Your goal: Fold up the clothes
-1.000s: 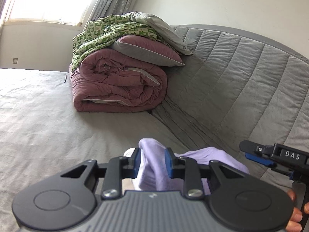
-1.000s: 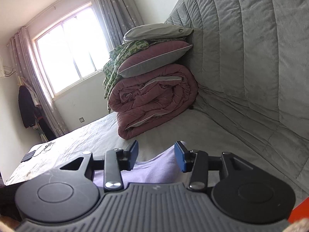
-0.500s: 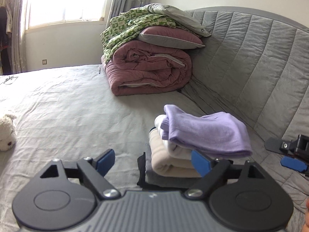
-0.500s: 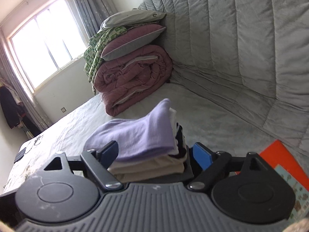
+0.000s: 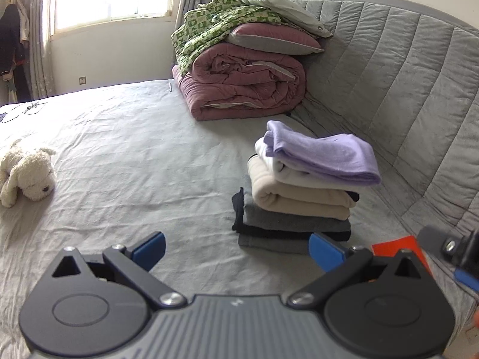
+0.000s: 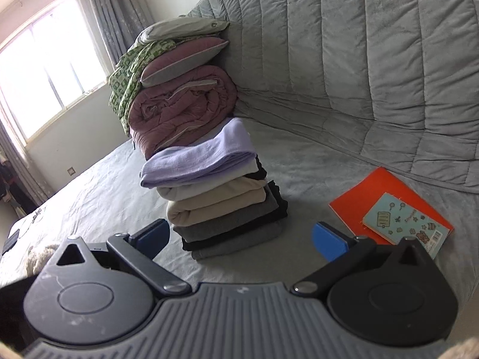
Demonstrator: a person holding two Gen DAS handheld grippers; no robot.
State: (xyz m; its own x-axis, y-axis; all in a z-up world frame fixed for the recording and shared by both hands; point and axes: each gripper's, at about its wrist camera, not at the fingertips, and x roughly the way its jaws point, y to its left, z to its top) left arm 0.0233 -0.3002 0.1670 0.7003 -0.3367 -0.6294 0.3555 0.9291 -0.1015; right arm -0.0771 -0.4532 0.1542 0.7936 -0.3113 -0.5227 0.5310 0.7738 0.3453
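We log the bed sheet point(image 5: 125, 161) as the largest surface: wrinkled grey, bare and open to the left of the clothes as far as the window wall. The quilted grey headboard point(image 6: 374, 68) closes the right side. In the corner sits the rolled maroon duvet point(image 5: 245, 89) with a maroon pillow point(image 5: 275, 37) and green patterned blanket point(image 5: 209, 30) piled on it.

The stack of folded clothes point(image 5: 296, 209) stands near the headboard, apart from the duvet, with the folded lilac garment point(image 5: 326, 157) on top, over white, beige, grey and black layers. Its edges overhang unevenly.

Left gripper point(image 5: 236, 249): jaws wide apart, holding nothing, short of the stack. Right gripper point(image 6: 241, 237): jaws likewise wide, empty, just before the stack's lower edge.

Only the left wrist view shows the plush dog point(image 5: 27, 170) at the far left. Only the right wrist view shows the light blue notebook point(image 6: 407, 224) lying on the orange folder point(image 6: 377, 191), on the sheet right of the stack.
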